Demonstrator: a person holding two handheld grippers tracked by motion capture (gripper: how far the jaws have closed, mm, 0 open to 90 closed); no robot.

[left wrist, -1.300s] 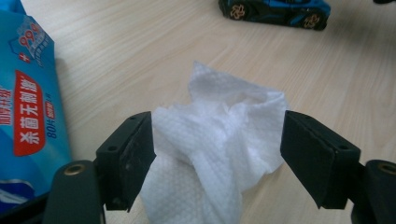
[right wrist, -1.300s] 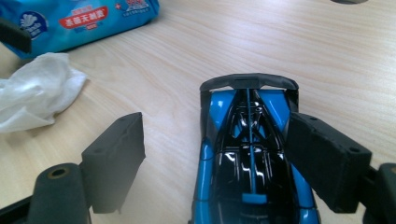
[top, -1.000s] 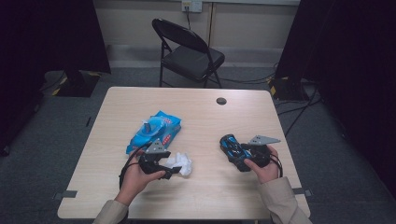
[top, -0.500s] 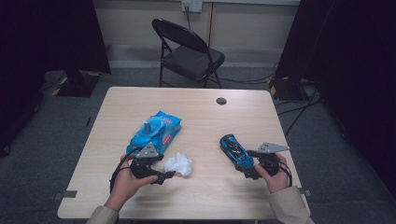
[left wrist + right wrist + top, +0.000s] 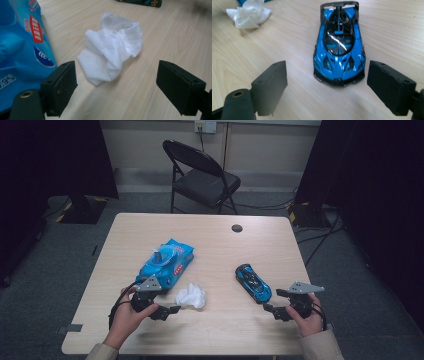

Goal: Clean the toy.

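White crumpled wipe (image 5: 111, 47) lay on the table (image 5: 220, 245) just ahead of your left gripper (image 5: 167, 310), jaws wide; your right gripper (image 5: 272, 311), likewise wide, faced the blue toy car (image 5: 339, 47), untouched.

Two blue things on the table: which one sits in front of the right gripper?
The toy car, glossy blue and black, faces the right gripper; the blue wipes pack lies by the left gripper.
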